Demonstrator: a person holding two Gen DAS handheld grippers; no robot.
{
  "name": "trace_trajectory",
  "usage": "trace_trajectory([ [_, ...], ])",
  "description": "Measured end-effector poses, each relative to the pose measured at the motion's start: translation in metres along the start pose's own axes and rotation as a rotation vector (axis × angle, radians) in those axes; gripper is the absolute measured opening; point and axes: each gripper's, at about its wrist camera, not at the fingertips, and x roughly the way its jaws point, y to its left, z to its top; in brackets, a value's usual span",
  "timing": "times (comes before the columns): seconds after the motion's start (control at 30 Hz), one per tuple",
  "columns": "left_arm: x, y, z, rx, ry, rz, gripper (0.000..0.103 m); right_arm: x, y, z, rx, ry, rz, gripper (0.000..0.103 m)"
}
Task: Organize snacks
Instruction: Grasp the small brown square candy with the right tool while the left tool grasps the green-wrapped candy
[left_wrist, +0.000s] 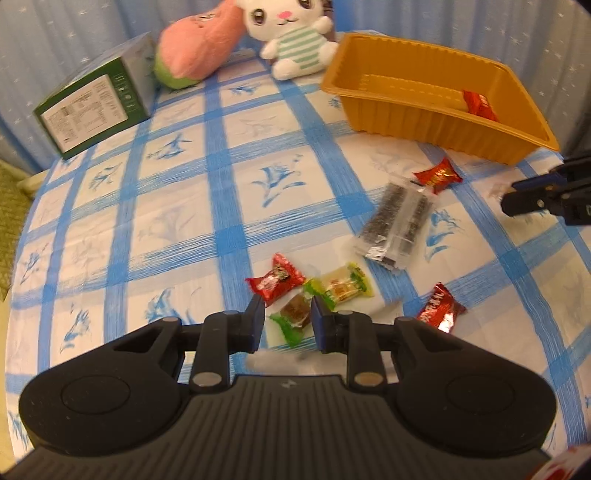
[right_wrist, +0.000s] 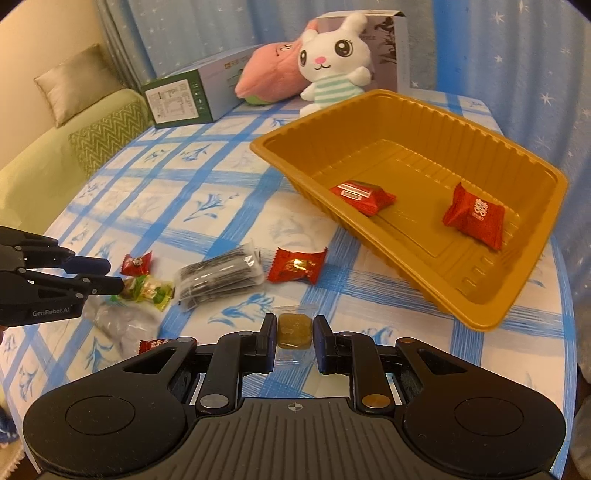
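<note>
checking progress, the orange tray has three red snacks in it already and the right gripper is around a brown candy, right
Not quite: the orange tray holds two red snacks, one near its left wall and another further right, as the right wrist view shows. The rest stands: the right gripper is around the brown candy.

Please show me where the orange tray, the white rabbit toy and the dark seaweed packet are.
orange tray (right_wrist: 476, 325): right wrist view, near rim.
white rabbit toy (right_wrist: 334, 55): right wrist view, face.
dark seaweed packet (left_wrist: 400, 218): left wrist view, middle.
</note>
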Motion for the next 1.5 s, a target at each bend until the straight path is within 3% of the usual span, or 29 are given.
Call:
trace_trajectory([
  [0.47,0.021,0.0,-0.003,0.06,0.04,-0.013,0.027,0.004,0.0,0.001,0.01,0.012,-0.006,0.021],
  [0.9,0.013,0.004,-0.005,-0.038,0.015,-0.022,0.02,0.002,-0.001,0.0,0.001,0.014,0.004,0.021],
  [1.1,-0.014,0.005,0.003,-0.098,-0.038,-0.015,0.02,-0.007,0.0,0.004,-0.01,-0.005,0.024,0.021],
  [1.5,-0.051,-0.032,0.068,-0.045,-0.192,-0.069,0.02,-0.043,-0.011,0.031,-0.023,-0.105,0.026,0.021],
])
